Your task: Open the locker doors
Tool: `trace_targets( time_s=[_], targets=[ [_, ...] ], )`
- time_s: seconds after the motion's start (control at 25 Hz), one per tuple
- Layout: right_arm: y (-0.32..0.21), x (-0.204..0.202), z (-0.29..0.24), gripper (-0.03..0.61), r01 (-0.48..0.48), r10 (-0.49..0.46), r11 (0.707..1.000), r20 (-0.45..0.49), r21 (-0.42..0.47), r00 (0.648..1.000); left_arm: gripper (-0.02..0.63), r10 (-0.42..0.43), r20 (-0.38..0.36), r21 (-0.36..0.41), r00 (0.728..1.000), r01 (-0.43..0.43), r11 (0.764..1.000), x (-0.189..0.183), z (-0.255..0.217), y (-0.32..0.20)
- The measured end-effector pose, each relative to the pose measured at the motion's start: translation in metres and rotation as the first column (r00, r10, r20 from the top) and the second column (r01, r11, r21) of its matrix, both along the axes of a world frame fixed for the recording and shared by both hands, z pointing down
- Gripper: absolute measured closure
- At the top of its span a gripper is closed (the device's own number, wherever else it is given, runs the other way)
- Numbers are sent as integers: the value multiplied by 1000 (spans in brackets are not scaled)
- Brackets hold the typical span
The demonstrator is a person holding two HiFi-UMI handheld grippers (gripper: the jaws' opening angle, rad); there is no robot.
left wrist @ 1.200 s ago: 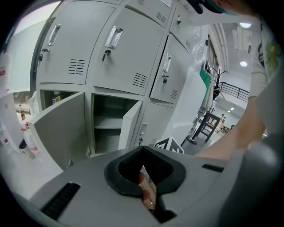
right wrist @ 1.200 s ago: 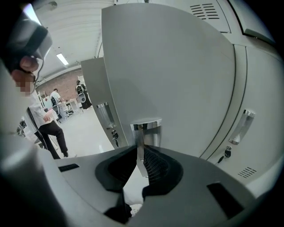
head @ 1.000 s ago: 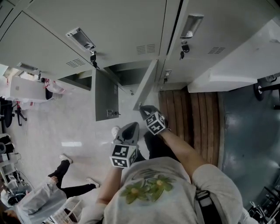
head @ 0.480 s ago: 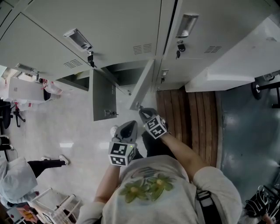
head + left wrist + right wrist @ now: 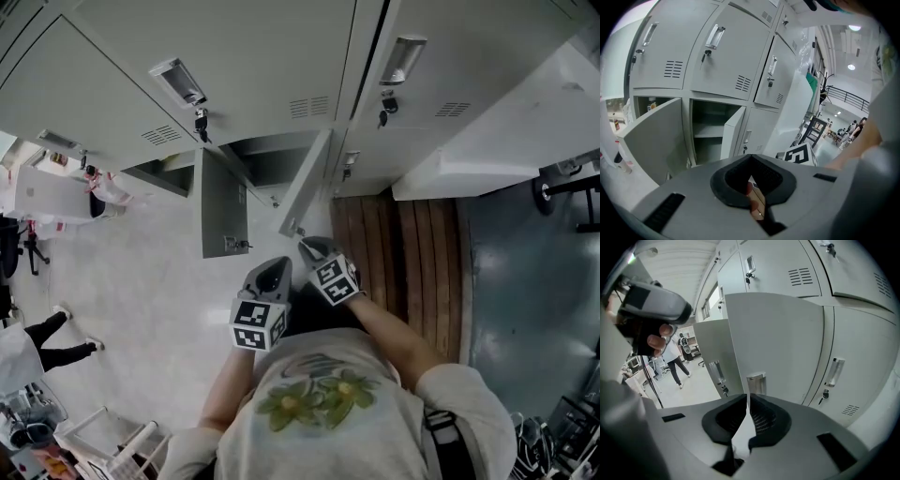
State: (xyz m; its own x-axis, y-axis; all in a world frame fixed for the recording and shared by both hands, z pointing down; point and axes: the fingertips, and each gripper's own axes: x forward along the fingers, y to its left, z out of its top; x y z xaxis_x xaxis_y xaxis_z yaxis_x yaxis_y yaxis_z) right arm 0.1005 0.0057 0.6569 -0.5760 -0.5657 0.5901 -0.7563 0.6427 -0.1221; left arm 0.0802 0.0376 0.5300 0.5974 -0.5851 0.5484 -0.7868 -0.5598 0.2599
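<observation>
Locker doors (image 5: 223, 211) in the lower row stand swung out ahead of both claws: one grey leaf lies ahead and left of the left claw (image 5: 278, 264), and a second leaf (image 5: 773, 343) fills the space straight in front of the right claw (image 5: 307, 247), close to its tips but apart from them as far as I can tell. Both claws have their jaws pressed together with nothing gripped between them. The step in hand looks like a pause between doors, two compartments being open while the upper doors (image 5: 234, 56) above the claws and the neighbouring door (image 5: 843, 371) to the right claw's right are closed. The next move would likely call for spreading one claw's jaws, reaching to a closed door's pull handle (image 5: 833, 371) and drawing it outward along its hinge arc. The doors are thin, flat sheet metal in matte pale grey paint, with crisp folded edges, louvred vent slots (image 5: 673, 69), bright recessed handles and a small key (image 5: 200, 122) hanging below each, so a grip must be narrow and exact
</observation>
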Motion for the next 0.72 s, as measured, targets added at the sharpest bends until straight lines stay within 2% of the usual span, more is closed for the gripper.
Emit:
trace_targets(
  time_s=[0.16,0.36,0.68,0.72],
  targets=[
    [2,1,-18,545,-33,32,999,37,22,999,584,33,19,23,999,-34,999,2,-3,-1],
    [3,11,-26,545,-75,74,997,31,25,997,584,36,-1,11,999,-36,999,3,-3,-4],
    [-26,62,-34,543,-238,236,971,47,29,971,584,103,-10,13,995,-102,995,22,-3,0],
    [-33,70,-34,525,-257,256,966,48,31,966,584,109,-10,13,994,-109,994,24,-3,0]
  ],
)
